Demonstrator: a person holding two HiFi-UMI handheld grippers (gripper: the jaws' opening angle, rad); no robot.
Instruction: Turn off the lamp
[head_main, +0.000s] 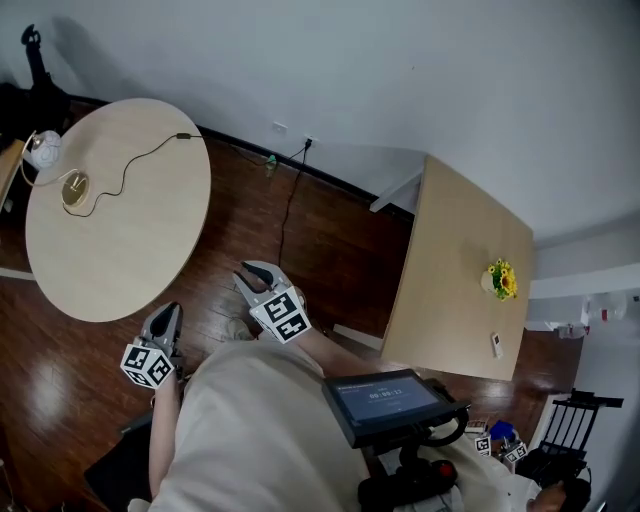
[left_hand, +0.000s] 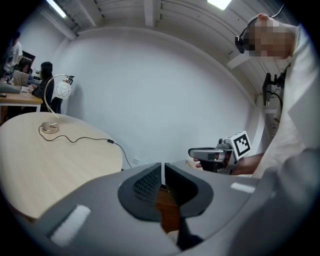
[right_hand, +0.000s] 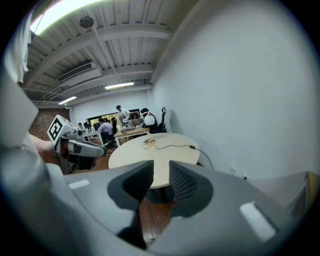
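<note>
**Lamp well apart from both grippers: risks lay in the approach**

The lamp (head_main: 45, 150) was seen at the left edge of the round table (head_main: 130, 250), its base (head_main: 75, 188) just inside that edge and its globe leaning out over it. Whether it was lit could not be told. From the base a thin cord (head_main: 125, 170) was laid across the top to a small switch (head_main: 184, 135) near the wall-side edge, then dropped to the floor.

The left gripper (head_main: 168, 312) was held low over the floor off the table's near edge. Its jaws were closed to a slit, with nothing between them. The right gripper (head_main: 252, 274), just beside it, was held with its jaws fairly wide and empty. Both were well apart from the lamp.

The task was judged not yet begun, and several failures could be expected:

- The cord could be snagged by a jaw swept across the top. The light base would then be dragged or the lamp tipped off the left edge.
- If the switch were pressed from one side only, it could be pushed along the smooth top without being worked.
- If the wide jaws were closed off-centre, the cord could be pinched beside the switch.
- The lamp's slim curved neck could be knocked if the globe was reached for.

The square table (head_main: 450, 300) at the right was judged to be no hindrance.
</note>
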